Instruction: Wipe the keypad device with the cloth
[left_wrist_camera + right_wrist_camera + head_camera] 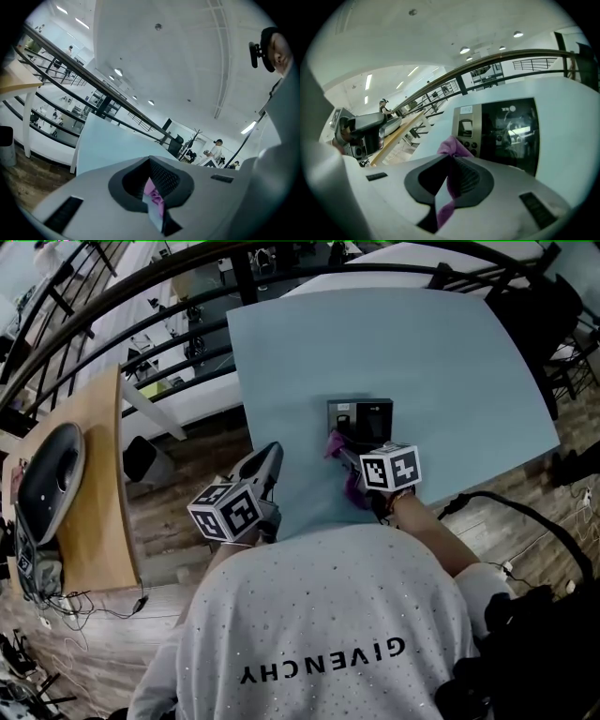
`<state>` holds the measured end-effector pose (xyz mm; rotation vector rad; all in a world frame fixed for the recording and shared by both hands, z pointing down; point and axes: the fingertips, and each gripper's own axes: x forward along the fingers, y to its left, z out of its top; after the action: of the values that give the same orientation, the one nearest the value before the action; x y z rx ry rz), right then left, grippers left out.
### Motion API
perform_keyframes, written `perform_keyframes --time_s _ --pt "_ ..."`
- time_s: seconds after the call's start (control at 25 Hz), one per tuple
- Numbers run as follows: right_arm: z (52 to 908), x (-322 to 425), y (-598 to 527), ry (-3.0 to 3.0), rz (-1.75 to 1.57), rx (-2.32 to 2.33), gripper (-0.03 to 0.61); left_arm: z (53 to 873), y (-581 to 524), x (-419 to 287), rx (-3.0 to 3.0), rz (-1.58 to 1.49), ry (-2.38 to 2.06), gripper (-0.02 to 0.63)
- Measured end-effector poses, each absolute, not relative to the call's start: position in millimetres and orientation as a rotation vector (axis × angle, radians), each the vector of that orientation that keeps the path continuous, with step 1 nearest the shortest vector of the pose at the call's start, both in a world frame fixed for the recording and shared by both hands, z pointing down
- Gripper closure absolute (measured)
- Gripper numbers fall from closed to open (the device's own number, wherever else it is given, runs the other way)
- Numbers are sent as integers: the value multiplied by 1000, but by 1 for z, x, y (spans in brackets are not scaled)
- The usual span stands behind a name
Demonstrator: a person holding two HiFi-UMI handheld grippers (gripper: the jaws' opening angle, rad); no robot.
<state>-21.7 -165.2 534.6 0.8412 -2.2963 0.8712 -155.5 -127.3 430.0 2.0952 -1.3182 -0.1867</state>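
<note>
Pinching crumpled purple cloth (451, 146) | right claw (449, 161) (jaws closed) | glossy keypad device (506, 131)

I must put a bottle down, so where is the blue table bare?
Bare: the far half of the table behind the keypad device, and both its sides. Crowded: the near edge, with the right gripper, the cloth and the left gripper.

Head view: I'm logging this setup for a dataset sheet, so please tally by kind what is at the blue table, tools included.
keypad device: 1
purple cloth: 1
grippers: 2 (left gripper, right gripper)
Total: 4
</note>
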Motion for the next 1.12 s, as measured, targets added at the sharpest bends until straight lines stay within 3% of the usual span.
perform_keyframes --time_s 1.12 --pt "539 104 -205 -2182 1069 1302 548 436 -150 -122 2143 -130 -1205 609"
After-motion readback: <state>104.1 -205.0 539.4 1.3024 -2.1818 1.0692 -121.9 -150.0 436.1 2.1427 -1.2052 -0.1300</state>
